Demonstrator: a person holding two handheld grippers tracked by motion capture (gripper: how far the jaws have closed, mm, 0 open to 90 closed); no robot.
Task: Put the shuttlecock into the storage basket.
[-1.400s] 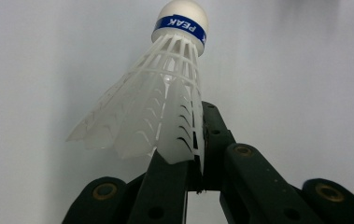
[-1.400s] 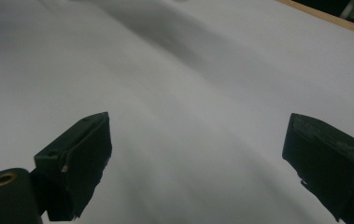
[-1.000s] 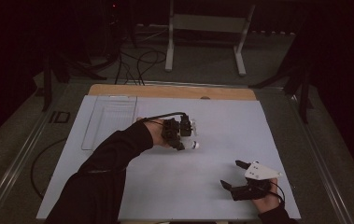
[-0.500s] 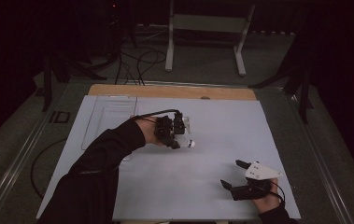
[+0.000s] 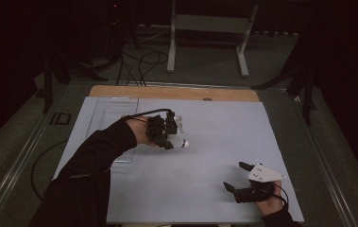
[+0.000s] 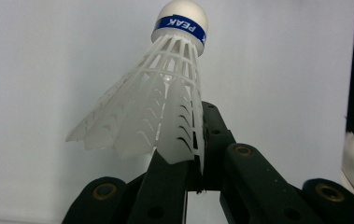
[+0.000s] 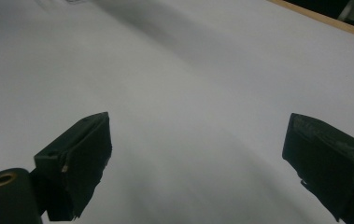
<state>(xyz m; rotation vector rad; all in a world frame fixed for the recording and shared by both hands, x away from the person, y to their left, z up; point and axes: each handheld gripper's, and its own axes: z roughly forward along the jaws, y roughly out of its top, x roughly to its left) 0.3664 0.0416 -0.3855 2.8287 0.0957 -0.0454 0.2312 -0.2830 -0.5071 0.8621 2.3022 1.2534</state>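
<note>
A white plastic shuttlecock (image 6: 160,107) with a blue band reading PEAK under its round cork is pinched by its skirt edge in my left gripper (image 6: 198,144), which is shut on it. The cork points away from the jaws. In the high view the left gripper (image 5: 166,135) hovers over the middle-left of the white table, and the shuttlecock (image 5: 182,143) sticks out to its right. My right gripper (image 5: 234,175) rests near the table's front right corner, open with nothing in it. Its two fingers (image 7: 79,154) stand wide apart over bare white surface in the right gripper view.
A clear shallow tray (image 5: 115,111) lies at the back left of the white table (image 5: 214,137). A wooden strip (image 5: 176,92) runs along the far edge. Beyond it stand a metal frame (image 5: 205,28) and cables on the dark floor.
My left gripper has drifted a little to the left with the shuttlecock still in it. The right gripper has stayed where it was.
</note>
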